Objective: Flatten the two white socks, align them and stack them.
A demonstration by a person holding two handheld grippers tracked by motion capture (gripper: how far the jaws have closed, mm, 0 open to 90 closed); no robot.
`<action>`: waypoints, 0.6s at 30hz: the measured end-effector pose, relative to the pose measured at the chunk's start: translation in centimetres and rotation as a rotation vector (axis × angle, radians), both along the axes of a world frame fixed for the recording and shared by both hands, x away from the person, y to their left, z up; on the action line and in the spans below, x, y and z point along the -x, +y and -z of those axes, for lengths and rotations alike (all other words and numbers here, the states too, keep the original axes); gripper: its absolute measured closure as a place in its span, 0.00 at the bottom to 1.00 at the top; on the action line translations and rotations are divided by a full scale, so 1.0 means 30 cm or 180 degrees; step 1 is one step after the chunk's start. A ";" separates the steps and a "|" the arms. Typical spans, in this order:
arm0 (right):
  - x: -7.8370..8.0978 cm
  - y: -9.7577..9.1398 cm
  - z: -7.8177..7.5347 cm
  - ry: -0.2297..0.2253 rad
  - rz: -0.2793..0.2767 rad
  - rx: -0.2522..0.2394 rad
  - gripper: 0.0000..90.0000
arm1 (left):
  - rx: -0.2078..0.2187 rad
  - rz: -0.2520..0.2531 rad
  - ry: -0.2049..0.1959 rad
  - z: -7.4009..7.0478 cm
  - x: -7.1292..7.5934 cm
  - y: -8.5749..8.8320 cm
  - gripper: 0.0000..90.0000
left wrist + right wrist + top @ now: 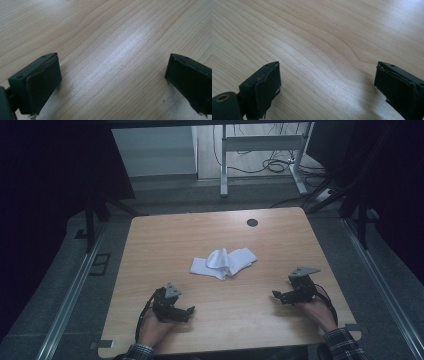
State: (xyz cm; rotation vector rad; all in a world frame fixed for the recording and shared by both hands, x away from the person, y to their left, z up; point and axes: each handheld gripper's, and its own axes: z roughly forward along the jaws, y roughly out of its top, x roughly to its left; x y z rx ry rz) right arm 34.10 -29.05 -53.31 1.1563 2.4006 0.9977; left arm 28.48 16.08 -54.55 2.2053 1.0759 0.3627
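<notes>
No legible text or labels anywhere.

white cloth (223, 263), light wood-grain table (165, 245), black tools, plaid sleeves (345, 343)

Lab-like room, dark curtains (45, 180), floor cables (270, 165), lone wooden table (165, 240)

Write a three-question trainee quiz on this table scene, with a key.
1. True or false: the left hand-held gripper holds the cloth.
2. What lies between the jaws of the right hand-held gripper? A) cloth B) bare table C) a cup
3. Where is the dark round hole in the table?

Key: 1. False; its jaws stand open on bare wood. 2. B. 3. Near the far edge, beyond the cloth.
</notes>
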 end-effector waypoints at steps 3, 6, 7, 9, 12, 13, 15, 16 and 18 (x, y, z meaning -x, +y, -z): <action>-0.002 0.006 -0.005 0.0052 0.0010 -0.0029 0.08 | 0.0000 -0.0001 0.0000 0.000 0.000 0.000 0.00; -0.008 0.011 -0.009 0.0064 -0.0010 -0.0025 0.08 | 0.0000 -0.0002 0.0000 0.000 0.000 0.000 0.00; -0.010 0.012 -0.011 0.0068 -0.0019 -0.0020 0.08 | 0.0000 -0.0002 0.0000 0.000 0.000 0.000 0.00; -0.012 0.014 -0.012 0.0067 -0.0025 -0.0011 0.08 | 0.0001 -0.0009 0.0001 0.000 0.000 -0.001 0.00; -0.021 0.020 -0.021 0.0108 -0.0012 -0.0006 0.09 | 0.0001 -0.0013 0.0002 0.000 0.000 -0.001 0.00; -0.024 0.022 -0.023 0.0125 0.0014 -0.0020 0.09 | 0.0000 -0.0013 0.0002 0.000 0.000 -0.001 0.00; -0.030 0.025 -0.027 0.0139 0.0030 -0.0022 0.10 | 0.0001 -0.0013 0.0001 0.000 0.000 -0.001 0.00; -0.034 0.027 -0.028 0.0154 0.0032 -0.0008 0.10 | 0.0000 -0.0012 0.0002 0.000 0.000 -0.001 0.00; -0.038 0.031 -0.030 0.0159 0.0040 -0.0011 0.10 | 0.0001 -0.0013 0.0003 0.000 0.000 -0.001 0.00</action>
